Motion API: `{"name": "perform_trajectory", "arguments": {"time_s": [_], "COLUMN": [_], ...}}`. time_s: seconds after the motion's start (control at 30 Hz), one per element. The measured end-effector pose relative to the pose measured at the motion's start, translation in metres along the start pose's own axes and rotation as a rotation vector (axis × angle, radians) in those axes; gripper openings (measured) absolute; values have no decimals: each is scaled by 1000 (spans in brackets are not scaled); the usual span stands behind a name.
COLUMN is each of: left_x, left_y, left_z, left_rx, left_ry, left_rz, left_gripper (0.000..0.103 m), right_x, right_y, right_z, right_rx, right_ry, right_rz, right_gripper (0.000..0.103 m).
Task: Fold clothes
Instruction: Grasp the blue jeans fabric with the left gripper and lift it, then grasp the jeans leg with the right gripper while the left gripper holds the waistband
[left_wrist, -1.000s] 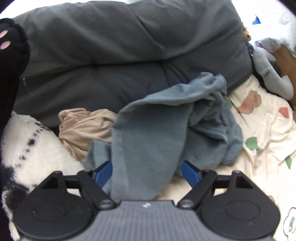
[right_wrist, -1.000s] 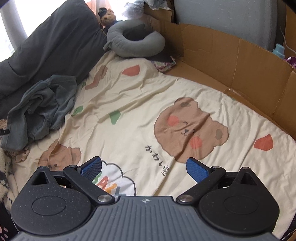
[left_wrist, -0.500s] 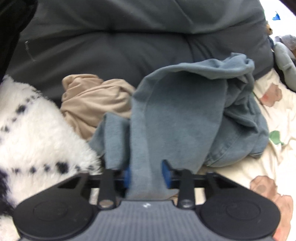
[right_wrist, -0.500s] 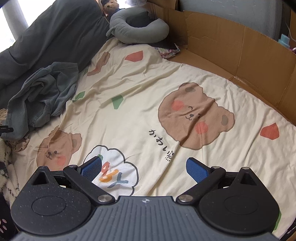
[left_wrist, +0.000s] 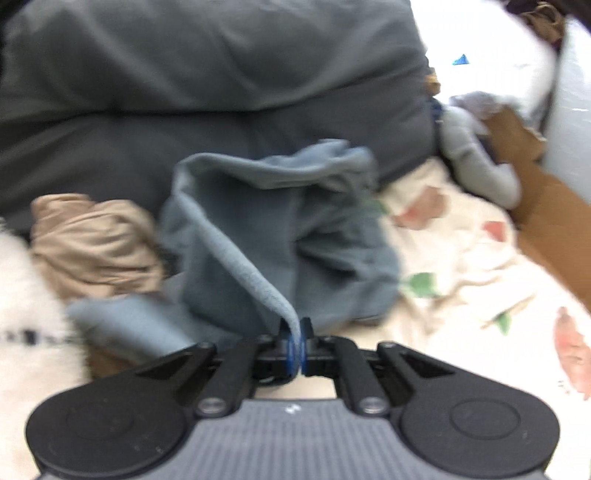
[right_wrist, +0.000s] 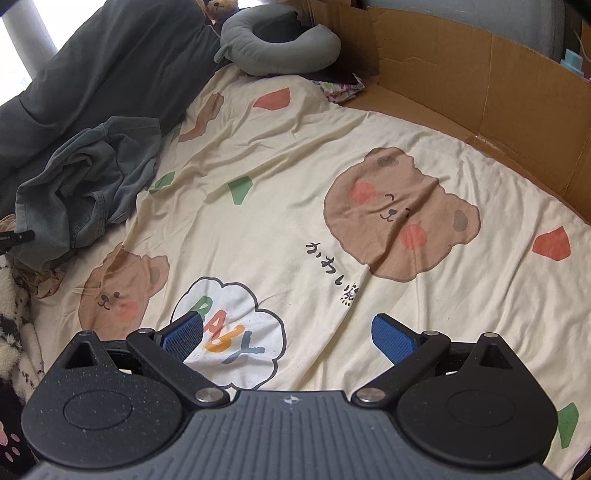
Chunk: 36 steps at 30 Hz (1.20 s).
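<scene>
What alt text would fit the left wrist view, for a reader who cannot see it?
The left gripper is shut on an edge of a blue garment crumpled on a patterned sheet. A beige garment lies beside it, with a grey duvet behind. The picture is blurred.

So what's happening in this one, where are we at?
A person with two handheld grippers is starting to fold clothes on a bed. The left gripper is shut on an edge of the blue-grey garment, which is crumpled beside a beige garment against a dark grey duvet. The right gripper is open and empty above the bear-print sheet. Nothing is spread out or folded yet.
</scene>
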<state>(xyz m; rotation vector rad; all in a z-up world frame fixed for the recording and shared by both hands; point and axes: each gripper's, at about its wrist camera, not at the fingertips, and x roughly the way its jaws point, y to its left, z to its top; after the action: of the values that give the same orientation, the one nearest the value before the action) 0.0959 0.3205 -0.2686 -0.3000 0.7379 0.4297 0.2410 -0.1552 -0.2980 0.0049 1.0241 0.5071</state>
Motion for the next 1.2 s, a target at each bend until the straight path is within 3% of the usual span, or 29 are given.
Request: {"name": "perform_trajectory", "arguments": {"time_s": [0.27, 0.43, 0.63, 0.87, 1.2], "left_x": [3, 6, 11, 12, 10], "left_y": [-77, -121, -172, -200, -247], "left_z": [0, -10, -24, -34, -21], "left_rx": [83, 136, 198, 237, 292], "left_ry": [64, 99, 131, 156, 120], "left_rz": [-259, -384, -500, -570, -695], "left_gripper": [3, 3, 3, 3, 3], "right_x": [2, 4, 9, 16, 23], "right_y": [5, 4, 4, 8, 10], "right_z": [-2, -5, -12, -18, -23], "right_rx": [5, 26, 37, 42, 59], "right_ry": [-6, -11, -8, -4, 15], "right_rz": [30, 51, 69, 93, 117], "right_gripper": [100, 100, 100, 100, 100]}}
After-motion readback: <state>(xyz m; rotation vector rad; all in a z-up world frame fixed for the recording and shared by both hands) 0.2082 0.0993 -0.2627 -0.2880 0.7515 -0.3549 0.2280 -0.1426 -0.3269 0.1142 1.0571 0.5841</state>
